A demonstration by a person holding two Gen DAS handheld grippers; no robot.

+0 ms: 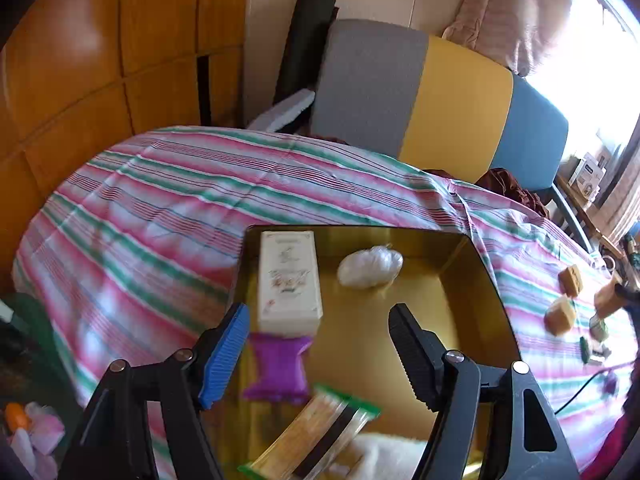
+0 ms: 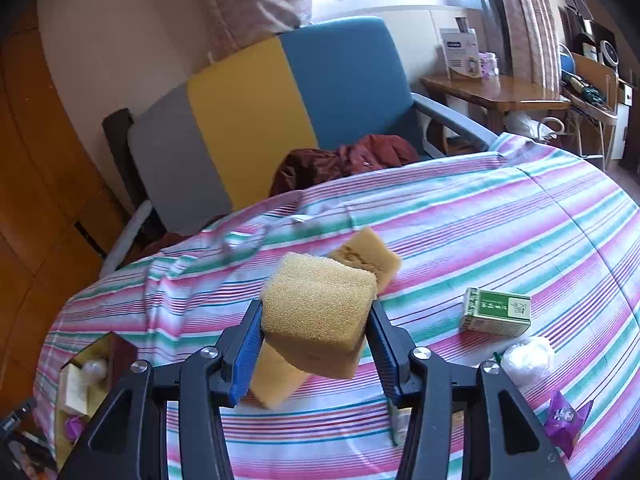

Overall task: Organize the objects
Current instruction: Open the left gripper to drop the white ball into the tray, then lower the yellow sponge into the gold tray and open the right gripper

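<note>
Filling up nicely: beneath the empty, open left gripper [image 1: 320,356] the tin [image 1: 472,256] holds several items, while the right gripper [image 2: 316,340] clamps a sponge [image 2: 320,304], boxes [image 2: 496,312] beyond it remaining.

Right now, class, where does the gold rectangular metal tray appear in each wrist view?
Left wrist view: gold rectangular metal tray fills the lower centre.
Right wrist view: the tray sits at the lower left edge.
Shared landmark: grey, yellow and blue chair back.

My striped-cloth surface [image 2: 460,216] carries a gold tray [image 1: 480,264] near its left edge, two sponges [image 2: 372,256], a green box [image 2: 496,312].
</note>
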